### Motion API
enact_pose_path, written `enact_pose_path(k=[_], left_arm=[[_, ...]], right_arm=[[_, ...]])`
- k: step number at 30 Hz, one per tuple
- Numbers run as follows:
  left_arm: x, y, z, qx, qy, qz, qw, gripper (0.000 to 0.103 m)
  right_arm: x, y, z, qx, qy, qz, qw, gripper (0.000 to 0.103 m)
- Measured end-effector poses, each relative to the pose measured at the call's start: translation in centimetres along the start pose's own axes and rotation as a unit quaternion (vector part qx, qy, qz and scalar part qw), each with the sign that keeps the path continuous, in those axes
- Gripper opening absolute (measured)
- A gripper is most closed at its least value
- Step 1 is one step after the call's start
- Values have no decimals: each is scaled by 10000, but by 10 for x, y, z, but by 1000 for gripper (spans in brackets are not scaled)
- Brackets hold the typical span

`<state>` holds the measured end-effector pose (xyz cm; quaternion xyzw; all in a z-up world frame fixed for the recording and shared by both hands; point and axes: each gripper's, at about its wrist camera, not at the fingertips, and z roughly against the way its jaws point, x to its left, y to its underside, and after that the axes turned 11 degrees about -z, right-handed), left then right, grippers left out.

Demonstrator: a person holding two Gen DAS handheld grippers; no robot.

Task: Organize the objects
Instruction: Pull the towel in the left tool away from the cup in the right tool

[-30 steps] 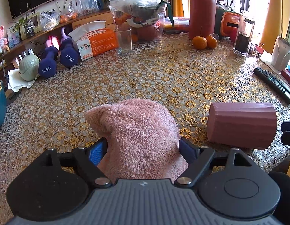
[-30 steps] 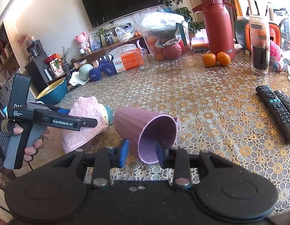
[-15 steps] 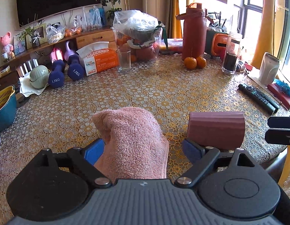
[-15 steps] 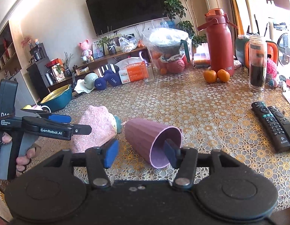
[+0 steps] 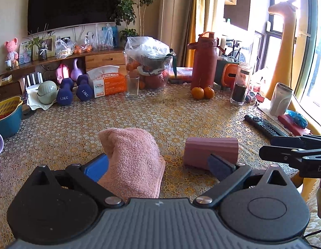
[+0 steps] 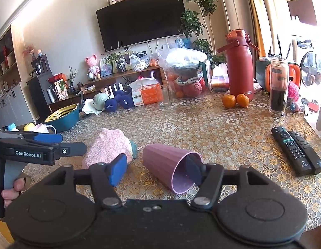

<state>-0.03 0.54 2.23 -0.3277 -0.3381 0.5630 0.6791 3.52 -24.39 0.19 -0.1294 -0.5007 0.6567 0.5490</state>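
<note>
A pink towel lies bunched on the patterned table, between the jaws of my left gripper. Those jaws are opening; the left pad sits beside the towel and the right pad stands well clear of it. A ribbed mauve cup lies on its side just right of the towel, mouth toward the right wrist camera. My right gripper straddles the cup with its jaws opening, neither pad pressing on it. Each view shows the other gripper: left gripper, right gripper.
Two remotes lie at the right. At the back stand a red flask, two oranges, a tall glass jar, a bagged fruit bowl, a tumbler, a tissue box and dumbbells. A teal basin sits left.
Both grippers have opened wide and drawn back and up. The left let go of the towel, the right let go of the cup; both things lie on the table.
</note>
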Motion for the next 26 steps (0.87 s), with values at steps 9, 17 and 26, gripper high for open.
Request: enact_pose_path(k=[9,17,26], left_arm=[[-7,14,9,23,9,26,10000,103],[-10,19,13,-17,60,21,10000,103],[-12,19,11,23,71,11,10000,103]], right_arm=[[10,8,2,-32,41,157,9999,64],[14,12,3,-26,36,198,9998,64],[13,14,3,-1,17,159,9999,65]])
